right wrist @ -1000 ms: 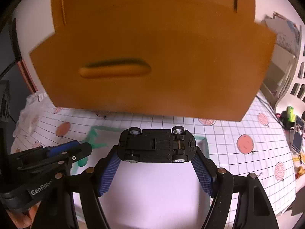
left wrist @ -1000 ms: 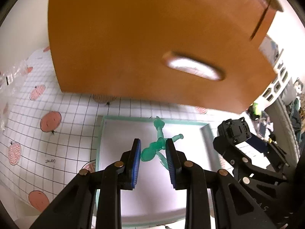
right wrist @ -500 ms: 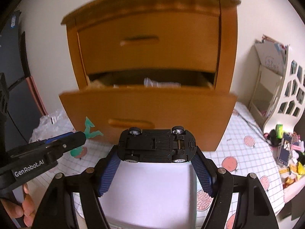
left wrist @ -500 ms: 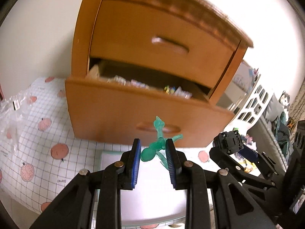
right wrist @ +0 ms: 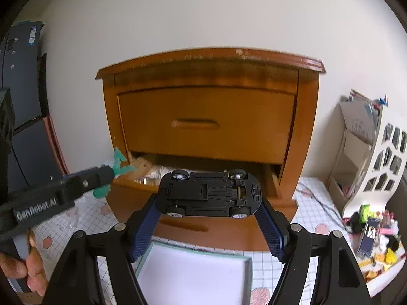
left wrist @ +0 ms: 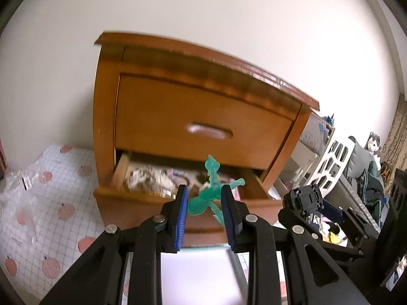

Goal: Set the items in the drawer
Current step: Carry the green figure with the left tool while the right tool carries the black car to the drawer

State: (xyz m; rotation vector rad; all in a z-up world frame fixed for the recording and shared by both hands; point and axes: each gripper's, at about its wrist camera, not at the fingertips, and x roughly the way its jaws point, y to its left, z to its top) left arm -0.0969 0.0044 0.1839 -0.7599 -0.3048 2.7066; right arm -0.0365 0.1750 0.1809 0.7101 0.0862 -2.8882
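My left gripper (left wrist: 205,203) is shut on a translucent green toy figure (left wrist: 207,195), held in front of the open lower drawer (left wrist: 142,198) of a wooden nightstand. My right gripper (right wrist: 209,216) is shut on a black toy car (right wrist: 208,194), gripped nose to tail with its underside toward the camera, just before the same open drawer (right wrist: 203,228). The drawer holds several mixed items (left wrist: 150,178). In the right wrist view the left gripper (right wrist: 108,175) with the green figure (right wrist: 119,164) shows at the left. The upper drawer (right wrist: 203,124) is closed.
A white tray (right wrist: 193,277) with a green rim lies on the gridded mat (left wrist: 51,203) below both grippers. Clear plastic bags (left wrist: 17,190) lie left of the nightstand. A white cut-out shelf (right wrist: 376,167) and small clutter (right wrist: 371,231) stand at the right. A person's fingers (right wrist: 33,272) hold the left gripper.
Both grippers have risen from just over the tray to the level of the open lower drawer, each still holding its toy. The nightstand's top and upper drawer have come into view.
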